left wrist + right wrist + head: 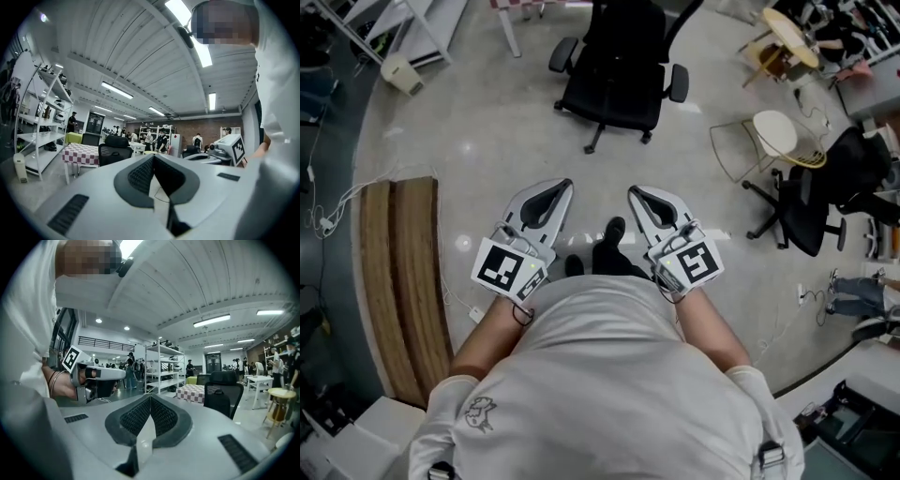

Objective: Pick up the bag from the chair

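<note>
A black office chair [614,70] stands on the floor a few steps ahead of me, its back toward me. A dark bag [216,400] seems to rest on its seat, hard to tell from the black upholstery; it also shows as a dark bag [113,158] in the left gripper view. My left gripper [565,185] and right gripper [633,192] are held close to my body at waist height, side by side, pointing at the chair. Both are shut, pads meeting at the tips, nothing between them.
A wooden bench [403,272] runs along my left. A white shelf rack [422,28] and a small white heater [401,73] stand at the far left. A second black chair [811,206] and a wire-framed white seat [769,136] are on the right. A checked table [82,153] is behind the chair.
</note>
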Motion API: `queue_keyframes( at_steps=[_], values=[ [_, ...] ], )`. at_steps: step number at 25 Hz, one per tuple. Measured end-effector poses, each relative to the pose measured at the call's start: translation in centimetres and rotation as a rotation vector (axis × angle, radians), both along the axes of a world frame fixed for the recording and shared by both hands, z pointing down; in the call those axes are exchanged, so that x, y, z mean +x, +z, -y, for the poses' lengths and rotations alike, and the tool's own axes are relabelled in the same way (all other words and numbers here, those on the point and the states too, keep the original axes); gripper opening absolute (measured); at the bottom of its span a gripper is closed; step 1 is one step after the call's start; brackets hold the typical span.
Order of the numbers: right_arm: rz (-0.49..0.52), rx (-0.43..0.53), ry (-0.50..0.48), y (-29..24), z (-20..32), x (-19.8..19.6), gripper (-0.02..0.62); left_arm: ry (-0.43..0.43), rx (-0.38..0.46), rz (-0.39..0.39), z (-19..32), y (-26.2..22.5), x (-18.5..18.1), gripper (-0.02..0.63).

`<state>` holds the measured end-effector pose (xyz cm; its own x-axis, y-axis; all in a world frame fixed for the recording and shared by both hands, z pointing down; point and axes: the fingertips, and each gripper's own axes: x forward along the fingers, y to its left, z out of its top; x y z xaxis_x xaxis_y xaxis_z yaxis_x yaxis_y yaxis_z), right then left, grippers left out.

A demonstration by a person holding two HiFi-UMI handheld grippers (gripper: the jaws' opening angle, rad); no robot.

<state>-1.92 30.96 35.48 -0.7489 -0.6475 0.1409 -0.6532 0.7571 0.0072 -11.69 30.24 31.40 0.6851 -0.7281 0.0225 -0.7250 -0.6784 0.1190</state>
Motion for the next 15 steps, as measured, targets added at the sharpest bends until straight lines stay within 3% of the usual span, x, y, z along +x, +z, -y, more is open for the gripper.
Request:
queue_keyframes(
  at_steps=[6,15],
  values=[
    [0.006,0.008,-0.033,0.3,5.4,1.2,0.032,-0.032,-0.028,0.012,5.0,1.2,0.7,0.011],
    [0.065,0.019,-0.065,-0.6,13.6,7.7,0.032,-0.038,-0.029,0.03,13.3,0.8,6.5,0.011]
  ],
)
